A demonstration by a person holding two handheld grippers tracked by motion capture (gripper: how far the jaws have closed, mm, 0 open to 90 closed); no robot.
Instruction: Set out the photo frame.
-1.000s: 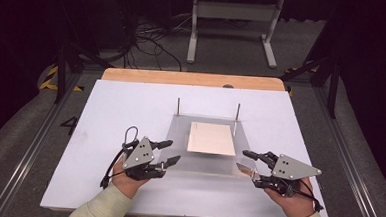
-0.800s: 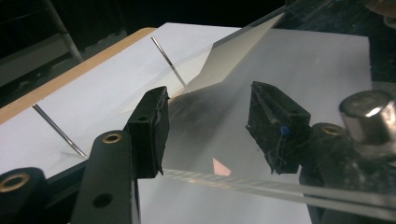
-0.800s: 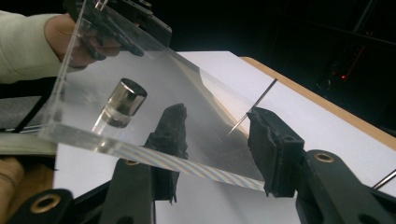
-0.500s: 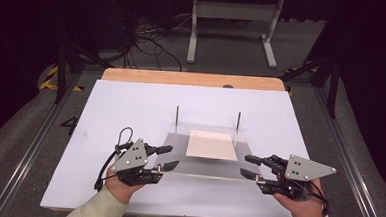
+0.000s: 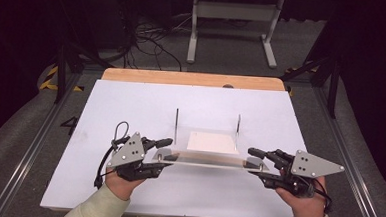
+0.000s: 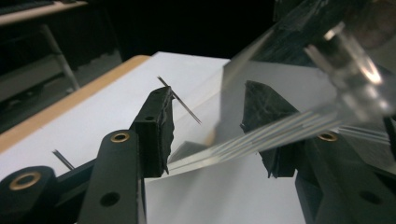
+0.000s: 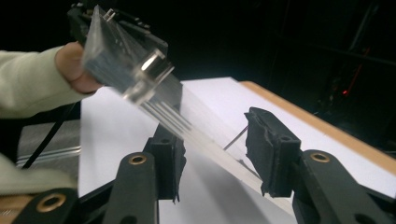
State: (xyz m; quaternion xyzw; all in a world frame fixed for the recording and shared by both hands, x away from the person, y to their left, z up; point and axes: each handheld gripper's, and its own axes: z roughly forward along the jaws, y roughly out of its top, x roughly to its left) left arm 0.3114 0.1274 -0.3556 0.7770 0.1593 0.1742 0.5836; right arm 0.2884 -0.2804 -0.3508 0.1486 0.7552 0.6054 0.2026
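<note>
A: Left first. Tongs state?

B: Left tongs (image 5: 164,156) pinching the left short end of the plate (image 5: 206,159). In the left gripper view the clear plate (image 6: 261,140) runs slantwise between the two black jaws, and both pads look to be on it.

A: Where's the plate?

B: Off the table (image 5: 131,105), carried between the two tongs, on the person's side of the two pins. Long axis runs left to right, tongs to tongs. The near edge looks about level.

A: The pins?

B: Left pin (image 5: 176,125) and right pin (image 5: 238,128) stand upright, with a card (image 5: 212,142) flat on the table between them. They're just beyond the plate. Can't tell whether the far edge overlaps them.

A: Right side?

B: Right tongs (image 5: 252,163) pinching the right short end. In the right gripper view the plate (image 7: 210,140) passes between the jaws and runs off to the left hand (image 7: 74,70).

A: Which hand is nearer?

B: Neither; one is on each end. Left hand (image 5: 122,182) and right hand (image 5: 303,202) sit low near the table's front edge, with the tongs pointing inward at each other.

A: What does the next move turn on?

B: My guess is plate against pins. It has to stay level and parallel to the pin line, with both hands moving together.
</note>
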